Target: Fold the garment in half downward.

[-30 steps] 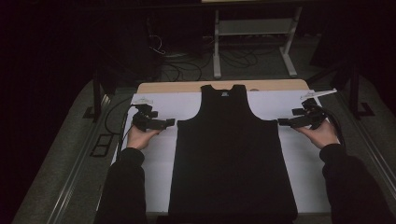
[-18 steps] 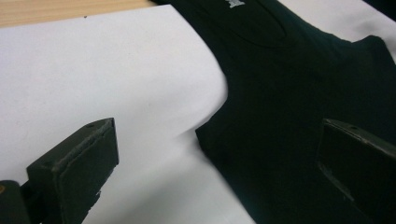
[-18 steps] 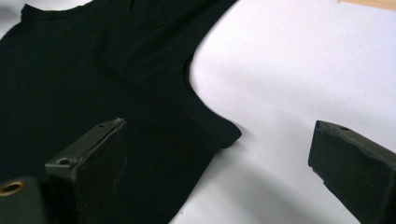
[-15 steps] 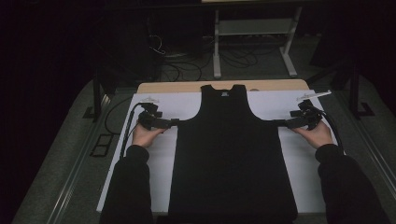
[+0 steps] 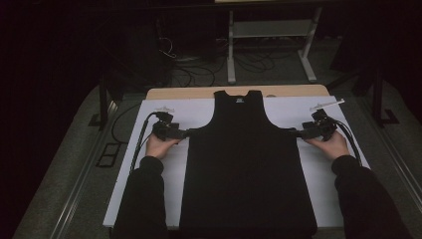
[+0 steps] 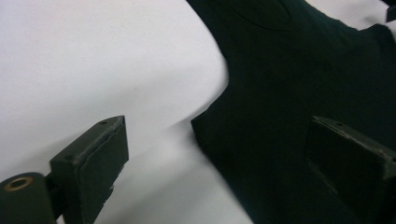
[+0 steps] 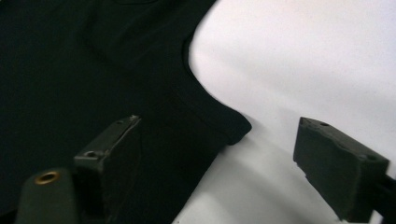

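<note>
Left claw (image 5: 183,133) and right claw (image 5: 297,132), high view: each sits at an underarm corner of the black vest (image 5: 246,174), which lies flat and face up on the white sheet (image 5: 169,112) covering the counter (image 5: 199,92). The left hand (image 5: 158,146) and right hand (image 5: 332,145) rest on the sheet on either side of the garment.

Left claw view: the left claw (image 6: 229,163) stands wide open and has just been closing slightly. The vest's (image 6: 299,93) corner lies between the jaws, not yet pinched.

Right claw view: the right claw (image 7: 224,163) is likewise open, just closing a little, with the vest's (image 7: 84,70) corner point between the jaws and untouched by the pads.

Procedure, as judged: lower both jaws until one pad slides under the fabric edge. Close on the seam corner, not the sheet. Grip both sides evenly so that the vest lifts without twisting.
</note>
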